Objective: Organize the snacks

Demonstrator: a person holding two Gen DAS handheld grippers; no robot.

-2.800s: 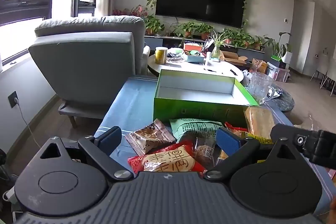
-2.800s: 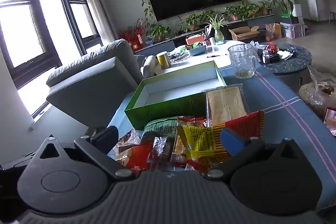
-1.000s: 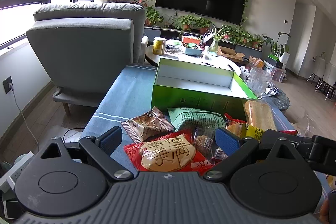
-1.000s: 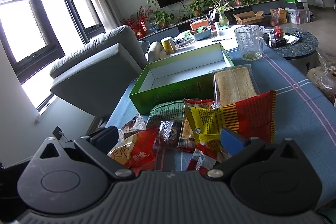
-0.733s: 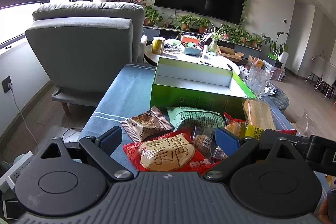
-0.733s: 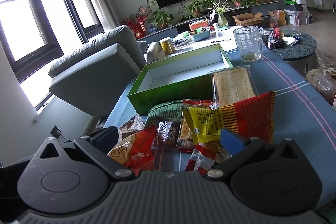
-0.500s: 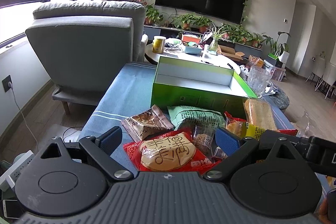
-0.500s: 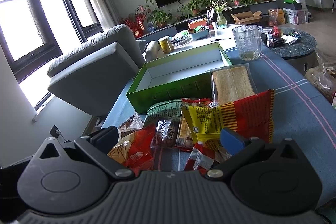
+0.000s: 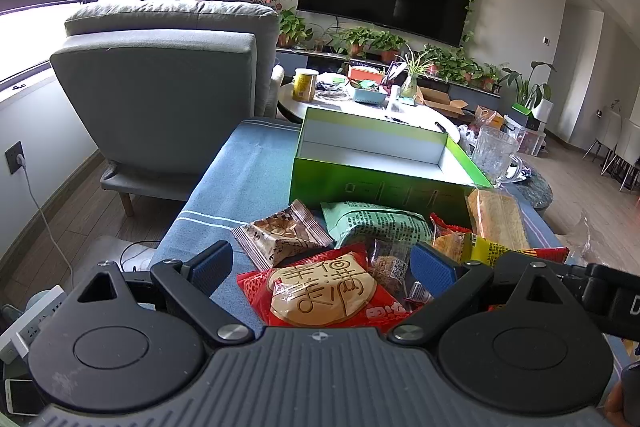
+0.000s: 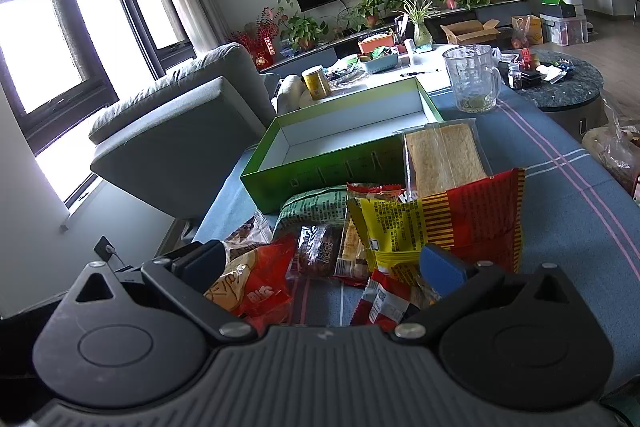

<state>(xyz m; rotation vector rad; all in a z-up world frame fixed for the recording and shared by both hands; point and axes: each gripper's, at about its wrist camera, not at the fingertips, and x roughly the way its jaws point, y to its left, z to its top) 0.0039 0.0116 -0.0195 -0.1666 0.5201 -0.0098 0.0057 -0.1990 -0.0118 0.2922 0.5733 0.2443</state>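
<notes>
A heap of snack packets lies on the blue cloth in front of an open green box point(image 9: 376, 183) whose white inside holds nothing. In the left wrist view my left gripper point(image 9: 320, 267) is open over a red packet with a round cake point(image 9: 320, 291); a brown packet point(image 9: 280, 237) and a green packet point(image 9: 376, 225) lie behind it. In the right wrist view my right gripper point(image 10: 320, 263) is open just above a yellow-red bag point(image 10: 440, 219), a small brown bar point(image 10: 320, 251) and a clear toast packet point(image 10: 442, 155). The green box point(image 10: 320, 171) lies beyond.
A glass mug point(image 10: 474, 79) stands right of the box on the blue cloth point(image 9: 248, 179). A grey armchair point(image 9: 168, 87) stands to the left. A white table with clutter and a yellow can point(image 9: 300, 87) lies behind the box. A clear bag point(image 10: 616, 147) sits far right.
Both grippers have drifted slightly over the heap and stay open. The snacks and box have not moved.
</notes>
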